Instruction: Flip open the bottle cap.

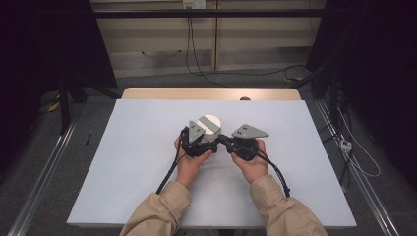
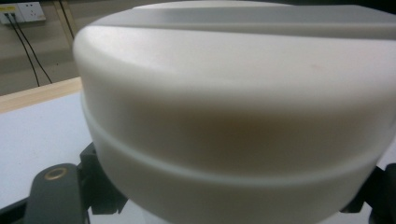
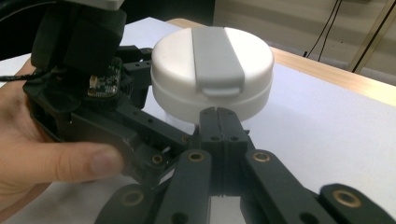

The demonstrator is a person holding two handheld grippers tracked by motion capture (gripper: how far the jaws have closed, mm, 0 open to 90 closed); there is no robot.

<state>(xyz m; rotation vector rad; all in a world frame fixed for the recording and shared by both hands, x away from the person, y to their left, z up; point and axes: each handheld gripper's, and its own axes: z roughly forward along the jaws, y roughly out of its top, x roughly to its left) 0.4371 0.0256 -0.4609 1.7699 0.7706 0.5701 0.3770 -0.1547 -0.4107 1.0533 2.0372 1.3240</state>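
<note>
A round white container (image 1: 210,123) with a grey strap (image 3: 217,56) across its lid stands near the middle of the table. My left gripper (image 1: 207,139) is shut on its lower body; its black fingers (image 2: 56,196) flank the container (image 2: 233,116) at both bottom corners of the left gripper view. My right gripper (image 3: 218,112) is shut with nothing between its jaws. Its tips sit just below the strap's front tab (image 3: 219,88), close to the container's side (image 3: 173,60). In the high view the right gripper (image 1: 220,138) points left at the container.
A white mat (image 1: 147,147) covers the wooden table (image 1: 196,93). Both hands hold the grippers close together in front of the container. Cables trail from each gripper toward the near edge. Metal rails and more cables lie on the floor at both sides.
</note>
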